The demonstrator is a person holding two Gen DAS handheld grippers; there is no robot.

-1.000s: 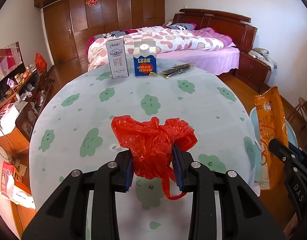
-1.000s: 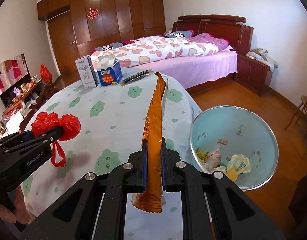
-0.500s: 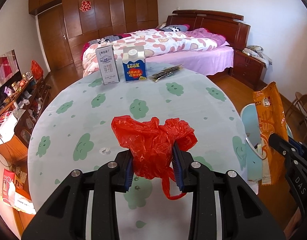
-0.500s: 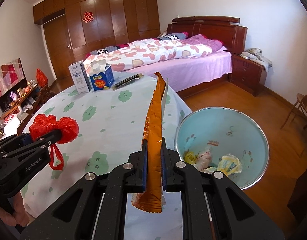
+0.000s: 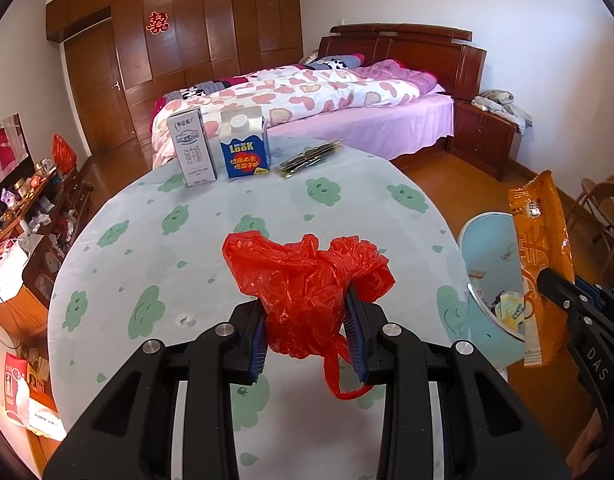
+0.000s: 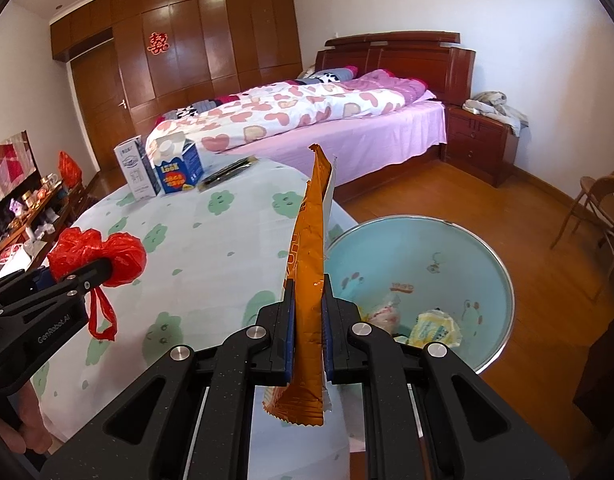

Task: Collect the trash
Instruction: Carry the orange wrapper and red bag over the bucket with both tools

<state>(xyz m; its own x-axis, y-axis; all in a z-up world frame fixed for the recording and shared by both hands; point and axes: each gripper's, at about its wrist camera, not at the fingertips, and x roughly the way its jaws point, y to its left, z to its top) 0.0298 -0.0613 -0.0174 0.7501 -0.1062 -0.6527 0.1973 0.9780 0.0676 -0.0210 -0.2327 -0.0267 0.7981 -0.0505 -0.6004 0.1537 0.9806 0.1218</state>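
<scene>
1. At the far left of the scene, the left gripper [image 5: 307,332] had its jaws closed on a crumpled red plastic bag [image 5: 307,276], held up above the near part of the desk [image 5: 267,208]. The bag bulged out above the jaws, and one thin handle loop dangled below them.
2. That bag looked very light, soft and slick — film that crushes flat and could slide if pinched only by an edge. Gripping it round the bunched middle, as shown, seemed the safest hold; the loose loop could snag on the bin rim.
3. On the far side of the desk stood a grey-white carton [image 5: 191,152] and, just beside it, a blue milk carton [image 5: 245,148] with a white cap, both upright. A flat dark wrapper [image 5: 309,158] lay near them to the right. The cartons looked stiff and probably light, best taken across their flat sides; whether they were empty could not be told.
4. Further right, the right gripper [image 6: 309,332] held an orange snack wrapper [image 6: 311,264] on edge, its jaws narrowed tight on the lower part. It was thin, crinkly foil — light, floppy above the grip, its top leaning free.
5. At the far right, a pale blue trash bin [image 6: 487,248] stood on the wooden floor beside the desk, with some rubbish already inside. The wrapper hung near the bin's left rim, not yet clearly over the opening.
</scene>
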